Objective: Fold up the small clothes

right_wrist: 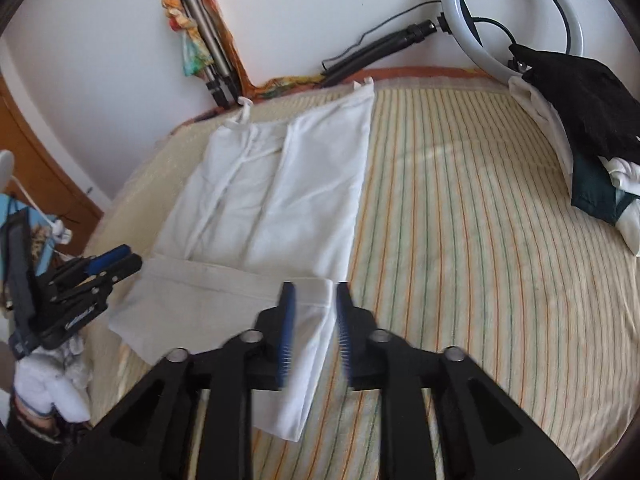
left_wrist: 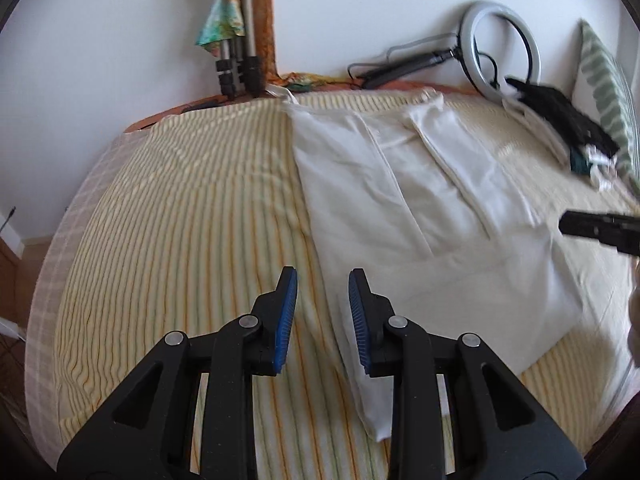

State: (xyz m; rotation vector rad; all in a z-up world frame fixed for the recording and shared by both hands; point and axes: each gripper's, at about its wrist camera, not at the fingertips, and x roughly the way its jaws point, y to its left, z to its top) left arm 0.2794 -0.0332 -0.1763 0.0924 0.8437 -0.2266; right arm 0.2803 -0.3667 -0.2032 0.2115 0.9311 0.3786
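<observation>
Clutter sits beyond your white cotton garment, spread on the striped yellow bedsheet: dark clothes pile, ring light. Your left gripper and right gripper hover with fingers apart.

Striped bedspread open right of white garment; clothes pile blocks far corner.

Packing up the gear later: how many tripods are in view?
2: a folded silver tripod leaning on the wall, and a black tripod lying at the bed's far edge, holding the ring light.
</observation>
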